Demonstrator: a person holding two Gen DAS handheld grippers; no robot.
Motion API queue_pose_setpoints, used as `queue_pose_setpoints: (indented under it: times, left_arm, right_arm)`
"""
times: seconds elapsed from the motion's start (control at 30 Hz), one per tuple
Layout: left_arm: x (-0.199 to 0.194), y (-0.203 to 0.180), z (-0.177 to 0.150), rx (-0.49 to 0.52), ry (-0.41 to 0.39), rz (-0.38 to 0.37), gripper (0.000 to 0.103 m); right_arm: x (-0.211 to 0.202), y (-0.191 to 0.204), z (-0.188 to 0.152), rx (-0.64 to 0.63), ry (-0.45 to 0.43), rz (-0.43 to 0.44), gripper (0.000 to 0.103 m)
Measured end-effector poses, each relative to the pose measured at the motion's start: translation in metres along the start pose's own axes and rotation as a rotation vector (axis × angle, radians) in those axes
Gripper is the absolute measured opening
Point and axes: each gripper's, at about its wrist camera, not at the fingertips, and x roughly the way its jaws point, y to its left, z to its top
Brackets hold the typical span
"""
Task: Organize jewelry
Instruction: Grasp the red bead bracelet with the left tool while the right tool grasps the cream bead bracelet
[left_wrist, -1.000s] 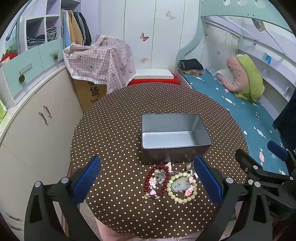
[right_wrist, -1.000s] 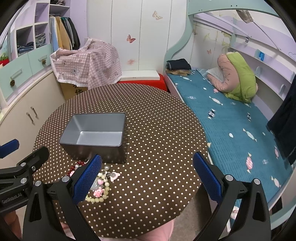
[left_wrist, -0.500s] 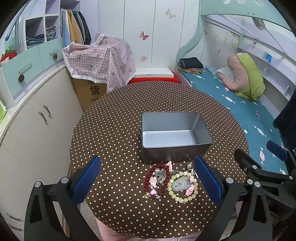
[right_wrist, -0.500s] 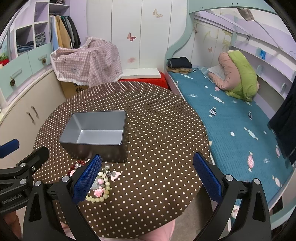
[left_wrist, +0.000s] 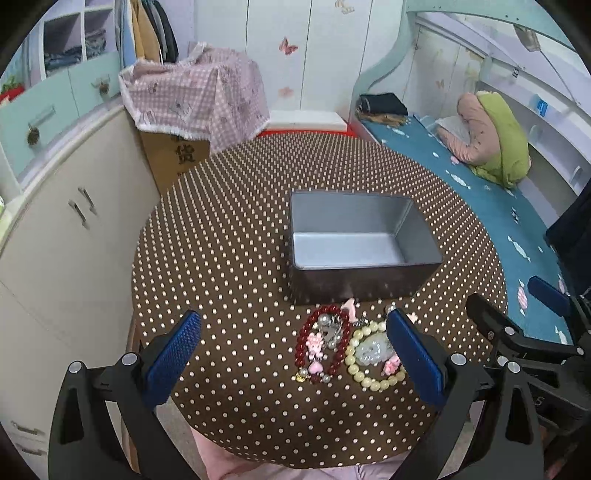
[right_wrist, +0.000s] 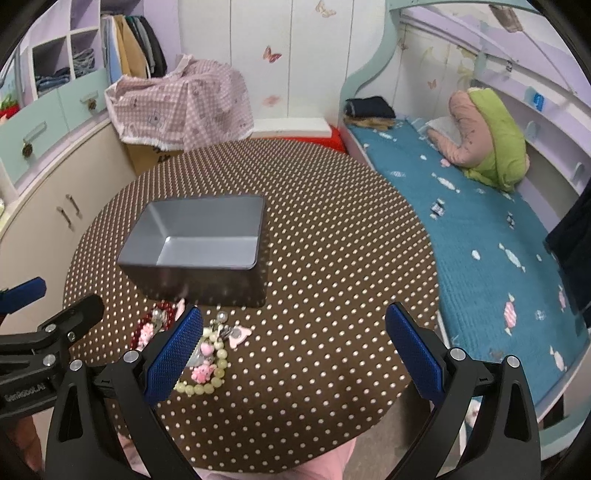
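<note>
— Any writing? — "GenRobot.AI" on the left gripper (right_wrist: 48, 347); "货" marked a carton (left_wrist: 177, 157).
— The jewelry? — Red bracelet (left_wrist: 323, 343) and cream bracelet (left_wrist: 371, 354) lay before the grey tin (left_wrist: 360, 247); the left gripper and the right gripper (right_wrist: 293, 350) both gaped wide, empty

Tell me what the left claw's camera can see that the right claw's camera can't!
Only the left view shows the whole red bead bracelet; in the right view a claw finger hides part of it. Only the right view shows the pink charm lying clear beside the pale bead bracelet. Both show the empty grey tin, the dotted table, the bed, and both open claws: left claw, right claw.
</note>
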Motion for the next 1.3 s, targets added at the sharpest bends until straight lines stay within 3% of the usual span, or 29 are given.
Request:
queue_pose_setpoints:
  times: [0.33,0.67,0.9,1.13,1.2,1.23,1.3]
  left_arm:
    - [0.026,0.018,-0.009,-0.021,0.094,-0.038,0.093]
    - [0.060,0.028,-0.011,-0.008,0.183,-0.057,0.092]
    - [0.091,0.028,-0.009,0.000,0.241,-0.017,0.075]
    - [0.101,0.020,-0.004,0.046,0.233,-0.011,0.073]
    - [0.098,0.015,-0.006,0.070,0.231,0.000,0.056]
    - [0.097,0.012,-0.007,0.096,0.227,0.034,0.053]
    - [0.096,0.011,-0.008,0.122,0.219,0.021,0.049]
  right_arm:
    - [0.038,0.017,-0.013,-0.023,0.159,0.063,0.096]
    - [0.065,0.021,-0.024,-0.008,0.245,0.062,0.096]
    - [0.078,0.009,-0.023,0.012,0.272,0.051,0.096]
    - [0.084,0.012,-0.024,-0.013,0.298,0.060,0.096]
    - [0.084,0.016,-0.029,-0.024,0.303,0.068,0.096]
    - [0.084,0.019,-0.031,-0.026,0.306,0.071,0.096]
    - [0.084,0.023,-0.036,-0.029,0.311,0.074,0.096]
